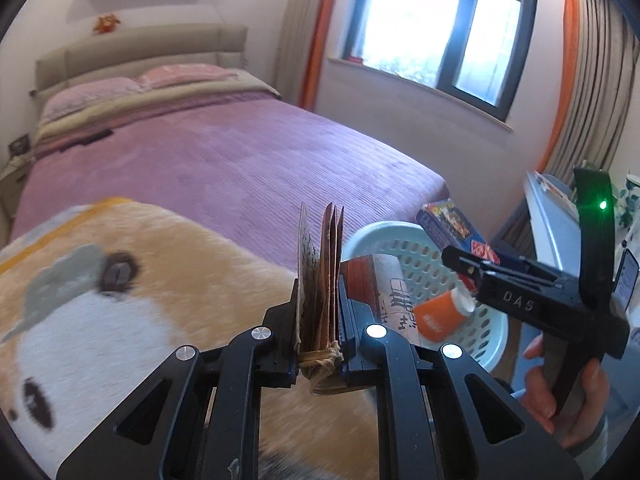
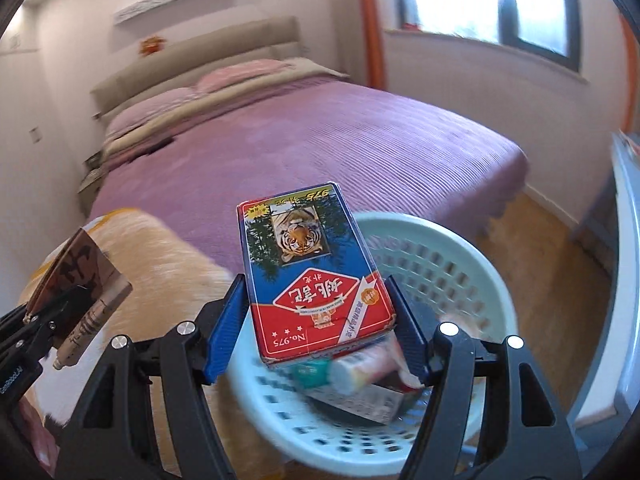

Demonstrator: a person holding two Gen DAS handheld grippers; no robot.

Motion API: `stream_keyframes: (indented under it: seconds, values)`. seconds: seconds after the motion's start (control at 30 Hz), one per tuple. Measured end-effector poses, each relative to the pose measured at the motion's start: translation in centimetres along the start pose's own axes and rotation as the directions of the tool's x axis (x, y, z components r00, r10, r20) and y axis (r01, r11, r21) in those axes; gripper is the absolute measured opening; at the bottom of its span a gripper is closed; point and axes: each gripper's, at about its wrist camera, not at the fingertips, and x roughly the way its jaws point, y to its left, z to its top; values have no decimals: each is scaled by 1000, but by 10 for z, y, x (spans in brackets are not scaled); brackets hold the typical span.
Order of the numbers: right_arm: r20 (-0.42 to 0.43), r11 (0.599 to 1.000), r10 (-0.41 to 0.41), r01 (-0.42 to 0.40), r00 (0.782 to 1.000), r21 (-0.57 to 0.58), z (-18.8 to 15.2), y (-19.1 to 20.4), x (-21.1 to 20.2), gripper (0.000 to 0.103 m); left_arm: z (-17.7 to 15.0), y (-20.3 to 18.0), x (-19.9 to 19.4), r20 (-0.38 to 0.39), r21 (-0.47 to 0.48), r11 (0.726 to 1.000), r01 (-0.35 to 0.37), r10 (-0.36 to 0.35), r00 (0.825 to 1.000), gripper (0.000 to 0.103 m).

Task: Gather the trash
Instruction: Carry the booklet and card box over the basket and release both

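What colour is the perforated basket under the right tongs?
Pale mint green plastic basket, clearest in the right wrist view.

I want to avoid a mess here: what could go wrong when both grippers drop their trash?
1. The card box sits over the near rim of the basket, so it may fall outside.
2. The folded paper bag in the left gripper is beside the basket, above the plush toy, and could land there.

Purple-covered bed (image 1: 224, 160) below a bright window (image 1: 436, 32), orange-edged curtains (image 1: 580, 80).
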Motion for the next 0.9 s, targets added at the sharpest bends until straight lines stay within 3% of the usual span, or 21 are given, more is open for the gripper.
stream_keyframes:
  seconds: [0.27, 0.3, 0.33, 0.37, 0.53, 0.63, 0.77, 0.9]
  values:
    - [-73, 992, -64, 71, 995, 102, -4, -34, 31, 67, 14, -38, 59, -63, 59, 995, 77, -73, 995, 14]
    - [-81, 991, -62, 71, 995, 112, -3, -39, 32, 67, 15, -43, 66, -72, 72, 994, 84, -79, 994, 27]
    - [-87, 990, -56, 67, 995, 124, -4, -43, 32, 67, 15, -46, 70, -79, 83, 993, 80, -74, 994, 48]
    - [-89, 989, -55, 67, 994, 135, -5, -45, 31, 67, 15, -48, 74, -72, 89, 994, 69, -63, 995, 55]
    - [-80, 988, -52, 63, 995, 140, -12, -51, 17, 67, 8, -49, 73, -81, 89, 991, 104, -97, 992, 69]
    - [-39, 993, -42, 46, 998, 113, -14, -41, -2, 67, -2, -39, 53, -54, 72, 992, 104, -100, 994, 80]
    - [76, 997, -20, 14, 997, 75, -21, -19, -39, 68, -16, -30, 19, 8, 53, 996, 78, -78, 997, 88]
    - [212, 997, -71, 66, 975, 33, -33, 6, -76, 80, -39, -19, -26, 107, 65, 998, -26, 19, 994, 94]
